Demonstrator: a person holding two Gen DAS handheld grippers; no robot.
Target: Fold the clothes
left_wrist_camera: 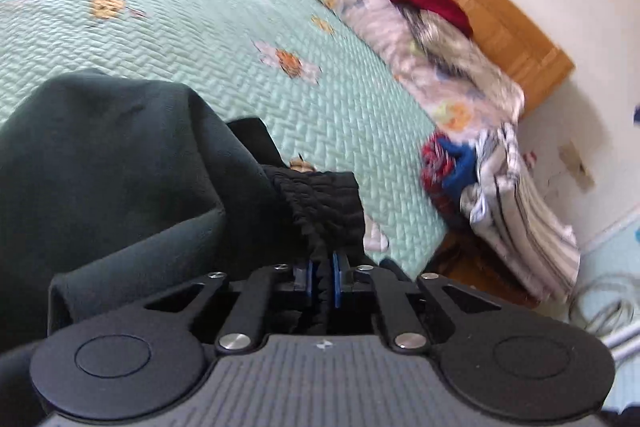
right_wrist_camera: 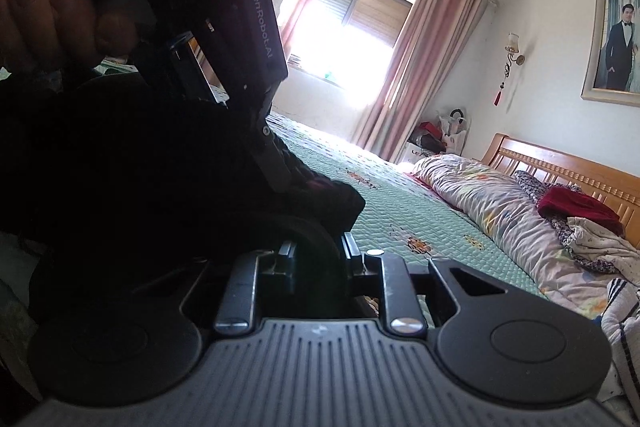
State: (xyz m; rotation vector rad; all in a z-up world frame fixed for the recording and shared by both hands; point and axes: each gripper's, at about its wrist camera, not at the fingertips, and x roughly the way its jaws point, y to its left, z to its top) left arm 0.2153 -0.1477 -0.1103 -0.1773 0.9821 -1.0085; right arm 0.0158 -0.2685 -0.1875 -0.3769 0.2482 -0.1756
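Your left gripper [left_wrist_camera: 323,269] is clamped on only the black ribbed cuff [left_wrist_camera: 320,203] of the dark green garment [left_wrist_camera: 100,163] bunched just left of it, right gripper [right_wrist_camera: 316,259] pinching dark fabric too—tug and the cuff may slip out.

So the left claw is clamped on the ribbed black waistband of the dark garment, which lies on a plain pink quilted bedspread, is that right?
Not quite. The left claw is clamped on the ribbed black waistband of the dark garment, but the quilted bedspread is mint green with flower motifs, not plain pink. The left wrist view shows it.
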